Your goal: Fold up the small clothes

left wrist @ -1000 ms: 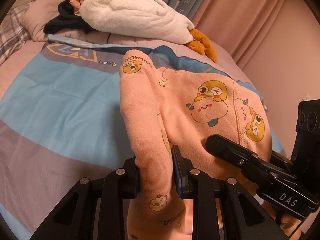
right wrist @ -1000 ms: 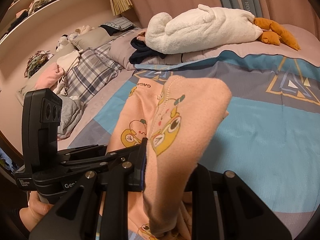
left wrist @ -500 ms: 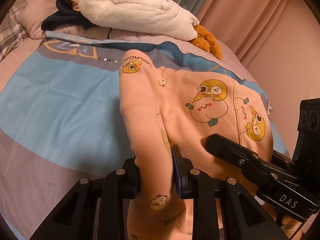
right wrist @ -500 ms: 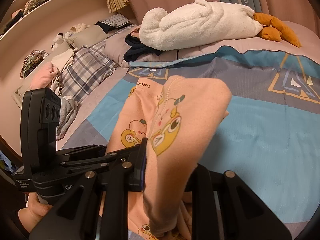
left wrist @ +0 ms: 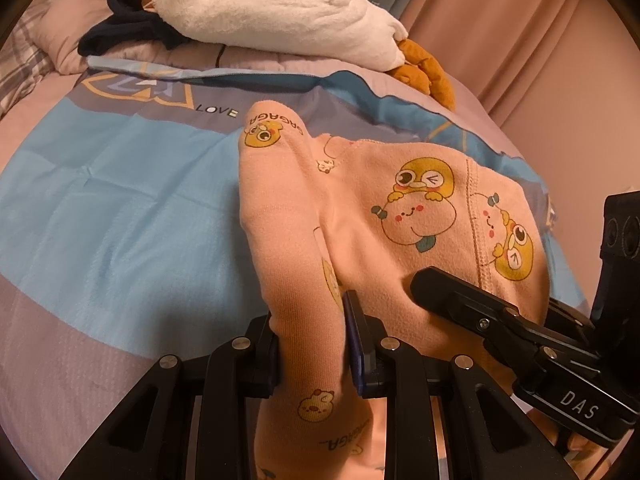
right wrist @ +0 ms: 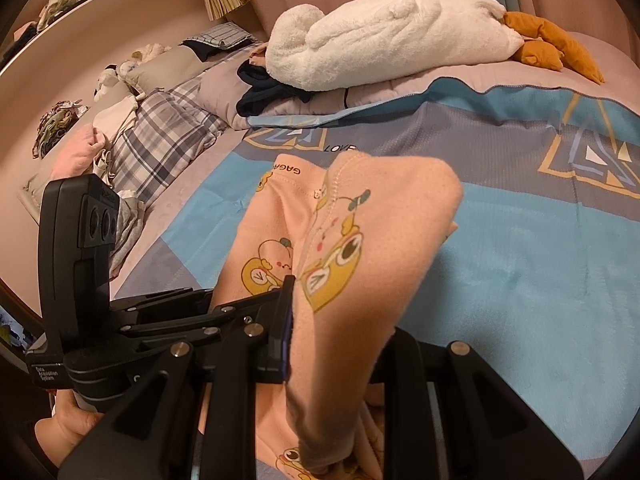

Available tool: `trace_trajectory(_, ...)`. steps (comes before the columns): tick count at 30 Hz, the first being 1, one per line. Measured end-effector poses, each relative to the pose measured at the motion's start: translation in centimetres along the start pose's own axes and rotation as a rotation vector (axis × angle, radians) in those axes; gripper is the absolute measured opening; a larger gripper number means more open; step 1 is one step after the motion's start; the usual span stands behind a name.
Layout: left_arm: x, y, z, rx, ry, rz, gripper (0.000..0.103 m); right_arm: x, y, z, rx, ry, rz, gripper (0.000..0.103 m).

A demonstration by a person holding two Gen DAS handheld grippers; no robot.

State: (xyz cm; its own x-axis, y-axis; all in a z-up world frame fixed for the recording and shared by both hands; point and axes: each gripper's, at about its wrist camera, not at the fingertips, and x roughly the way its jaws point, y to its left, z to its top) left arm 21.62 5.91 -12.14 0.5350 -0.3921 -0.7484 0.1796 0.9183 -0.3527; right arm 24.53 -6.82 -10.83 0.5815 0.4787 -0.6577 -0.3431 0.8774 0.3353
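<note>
- The left gripper [left wrist: 316, 340] is clamped on a bunched fold of the pink cartoon-print baby garment [left wrist: 392, 216].
- The right gripper [right wrist: 336, 332] pinches another fold of the same garment [right wrist: 360, 240], just beside the left.
- The garment hangs between them above the blue-and-grey bedspread [left wrist: 100, 208].
- A white plush goose [left wrist: 272, 8] lies near the pillows, well apart.
</note>
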Motion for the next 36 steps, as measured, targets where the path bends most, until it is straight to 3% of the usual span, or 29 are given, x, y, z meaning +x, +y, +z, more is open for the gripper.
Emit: trace_trajectory(36, 3.8, 0.8, 0.2, 0.034, 0.053, 0.102, 0.025, 3.6, -2.9, -0.1, 0.046, 0.061, -0.031, 0.023)
